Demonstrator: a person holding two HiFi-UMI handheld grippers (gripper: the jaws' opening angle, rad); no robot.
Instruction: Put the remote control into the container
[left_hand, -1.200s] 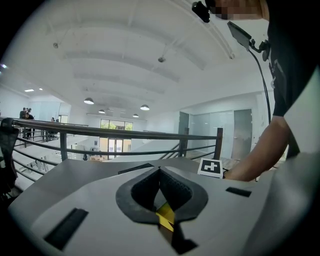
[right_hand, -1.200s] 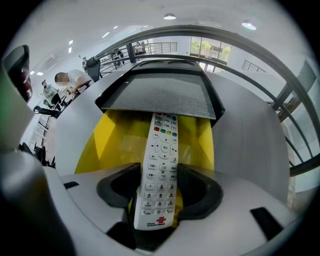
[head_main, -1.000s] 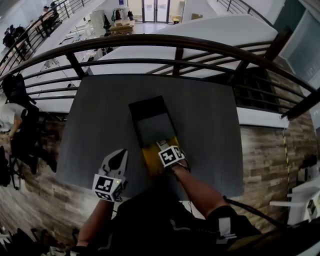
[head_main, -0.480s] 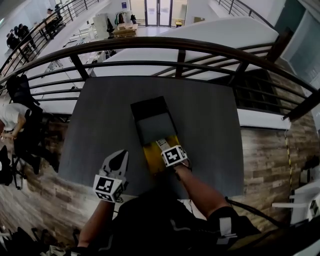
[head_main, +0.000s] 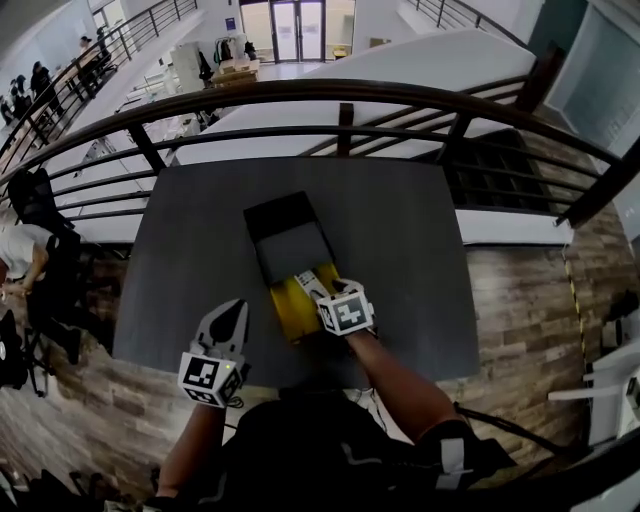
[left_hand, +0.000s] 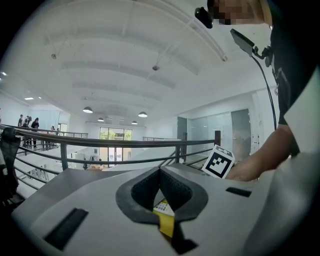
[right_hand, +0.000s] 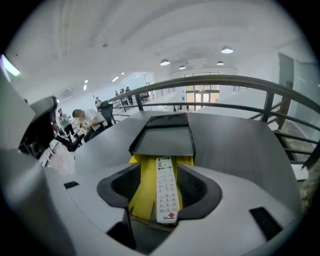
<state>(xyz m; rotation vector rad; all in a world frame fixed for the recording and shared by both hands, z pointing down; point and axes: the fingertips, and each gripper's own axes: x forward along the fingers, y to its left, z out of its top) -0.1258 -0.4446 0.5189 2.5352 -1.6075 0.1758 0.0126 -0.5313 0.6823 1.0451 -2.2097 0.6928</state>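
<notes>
A white remote control (right_hand: 166, 192) lies lengthwise on the yellow inner tray (right_hand: 142, 192) that sticks out of the near end of a black container (right_hand: 167, 137). My right gripper (right_hand: 160, 172) is open around the remote, with yellow showing between the remote and the left jaw. In the head view the right gripper (head_main: 314, 288) sits over the yellow tray (head_main: 285, 305) at the near end of the black container (head_main: 285, 235). My left gripper (head_main: 230, 312) hovers left of it near the table's front edge. Its jaws are shut (left_hand: 160, 171) on nothing.
The dark grey table (head_main: 400, 250) ends at a metal railing (head_main: 340, 90) on the far side, with a drop to a lower floor beyond. The near table edge (head_main: 300, 372) lies just under my arms. People sit at the far left below.
The head view has swayed a little. Both grippers keep their places relative to the container, and the right one stays over the yellow tray.
</notes>
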